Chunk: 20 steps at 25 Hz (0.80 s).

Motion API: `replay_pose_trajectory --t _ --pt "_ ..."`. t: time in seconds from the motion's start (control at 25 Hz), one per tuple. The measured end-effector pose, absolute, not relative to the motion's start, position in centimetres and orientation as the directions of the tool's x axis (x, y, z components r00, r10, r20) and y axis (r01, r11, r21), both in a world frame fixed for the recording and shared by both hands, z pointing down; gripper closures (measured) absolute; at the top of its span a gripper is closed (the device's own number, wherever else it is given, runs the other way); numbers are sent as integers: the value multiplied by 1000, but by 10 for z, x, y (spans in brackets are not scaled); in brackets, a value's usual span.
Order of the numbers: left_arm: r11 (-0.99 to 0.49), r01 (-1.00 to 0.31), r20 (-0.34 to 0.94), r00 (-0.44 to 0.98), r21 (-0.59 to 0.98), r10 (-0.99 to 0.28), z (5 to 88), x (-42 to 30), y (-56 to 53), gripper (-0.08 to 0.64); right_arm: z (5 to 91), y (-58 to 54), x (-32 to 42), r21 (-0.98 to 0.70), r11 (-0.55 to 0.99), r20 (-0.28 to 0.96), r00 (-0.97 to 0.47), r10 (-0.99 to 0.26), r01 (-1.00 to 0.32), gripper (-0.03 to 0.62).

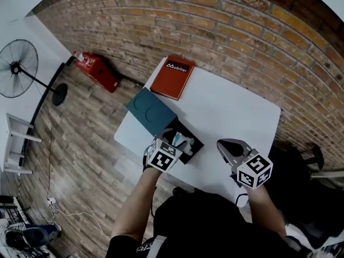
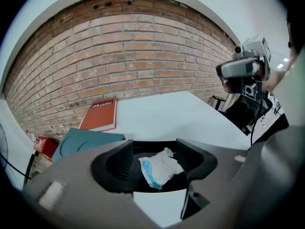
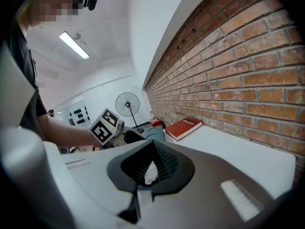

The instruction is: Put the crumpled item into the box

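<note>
The crumpled item (image 1: 183,142), a white wad with a blue patch, lies inside the black box (image 1: 192,150) at the near left of the white table (image 1: 231,112). My left gripper (image 1: 175,141) hovers just above the box. In the left gripper view the crumpled item (image 2: 159,170) sits between and below the jaws of the left gripper (image 2: 156,150), which stand wide open, and neither pad touches it. My right gripper (image 1: 224,144) hangs over the table to the right of the box. In its own view the right gripper (image 3: 151,163) is shut, with nothing between the pads.
A teal lid (image 1: 150,110) lies on the table next to the box, and a red book (image 1: 172,78) lies at the far corner. The brick wall (image 1: 226,31) runs behind the table. A standing fan (image 1: 19,69) and a red object (image 1: 97,70) are on the floor to the left.
</note>
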<state>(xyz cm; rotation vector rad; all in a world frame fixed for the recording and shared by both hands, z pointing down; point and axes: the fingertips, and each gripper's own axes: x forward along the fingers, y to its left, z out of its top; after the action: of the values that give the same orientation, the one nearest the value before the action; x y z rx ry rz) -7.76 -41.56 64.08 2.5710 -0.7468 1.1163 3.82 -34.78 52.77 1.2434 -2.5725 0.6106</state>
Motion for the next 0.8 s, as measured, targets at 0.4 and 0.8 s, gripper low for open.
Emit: replay_pose_trajectory --t 0.4,0.8 --pt "-805 -592 534 695 46 -481 541 -101 -400 400 502 -345 -6 -230 621 323 -661 -677 -749 592" --pt "-791 -611 327 755 36 -569 459 -144 -357 554 469 -332 -60 -186 713 279 -732 -622 -676 592"
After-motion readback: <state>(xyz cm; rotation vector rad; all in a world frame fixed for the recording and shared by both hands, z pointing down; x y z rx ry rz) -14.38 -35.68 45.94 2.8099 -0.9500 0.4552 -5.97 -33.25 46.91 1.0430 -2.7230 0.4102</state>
